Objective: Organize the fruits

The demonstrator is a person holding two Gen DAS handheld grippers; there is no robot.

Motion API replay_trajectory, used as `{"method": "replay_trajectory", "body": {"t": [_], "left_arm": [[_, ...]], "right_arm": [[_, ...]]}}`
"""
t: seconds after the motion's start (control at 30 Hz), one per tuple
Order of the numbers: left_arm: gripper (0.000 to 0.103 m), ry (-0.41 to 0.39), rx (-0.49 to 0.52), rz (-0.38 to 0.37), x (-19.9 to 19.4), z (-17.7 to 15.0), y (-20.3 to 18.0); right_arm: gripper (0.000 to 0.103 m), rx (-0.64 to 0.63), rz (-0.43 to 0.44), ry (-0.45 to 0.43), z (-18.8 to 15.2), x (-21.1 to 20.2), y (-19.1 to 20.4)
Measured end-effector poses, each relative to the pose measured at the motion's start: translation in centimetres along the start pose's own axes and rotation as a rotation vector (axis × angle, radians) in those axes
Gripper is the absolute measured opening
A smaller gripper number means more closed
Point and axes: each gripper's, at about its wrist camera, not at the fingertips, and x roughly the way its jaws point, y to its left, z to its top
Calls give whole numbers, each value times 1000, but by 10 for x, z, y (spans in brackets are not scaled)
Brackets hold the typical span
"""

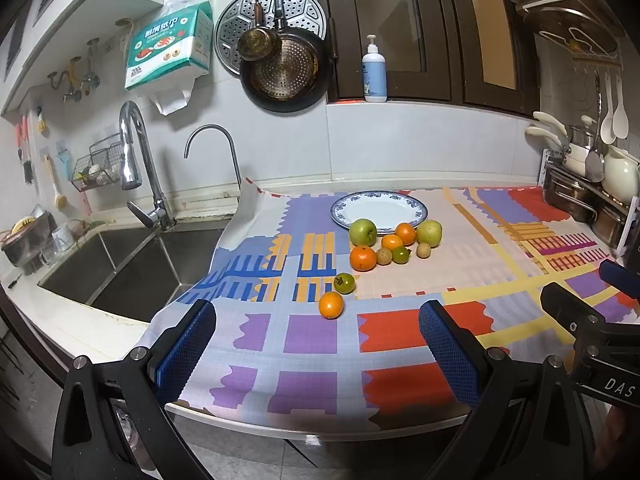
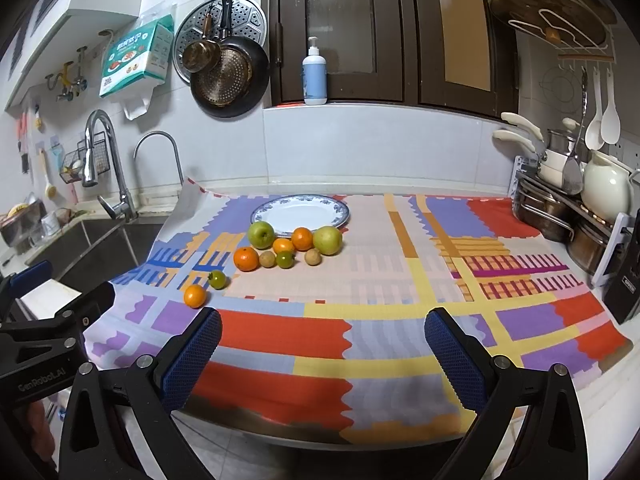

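Note:
A white plate with a blue patterned rim (image 1: pixel 416 206) (image 2: pixel 340 210) lies at the back of a colourful mat. Just in front of it sit two green apples (image 1: pixel 363 232) (image 2: pixel 261 234), several oranges (image 1: pixel 363 258) (image 2: pixel 246 259) and small yellowish and green fruits. Nearer the sink side, a lone orange (image 1: pixel 331 305) (image 2: pixel 195 295) and a green citrus (image 1: pixel 344 283) (image 2: pixel 217 279) lie apart. My left gripper (image 1: pixel 318 344) stands open over the mat's near edge, nothing between its blue pads. My right gripper (image 2: pixel 322 346) is also open and empty, well short of the fruit.
A steel sink (image 1: pixel 120 272) with two taps lies left of the mat. Pots, a jug and utensils fill a rack (image 2: pixel 560 208) at the right. A pump bottle (image 2: pixel 315 74) stands on the window sill. Pans hang on the wall.

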Motion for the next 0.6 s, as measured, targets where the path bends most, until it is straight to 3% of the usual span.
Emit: {"method": "replay_trajectory", "body": {"t": [0.6], "left_arm": [[103, -8, -5, 16, -3, -1, 0]], "right_arm": [[102, -19, 17, -15, 2, 0, 2]]}}
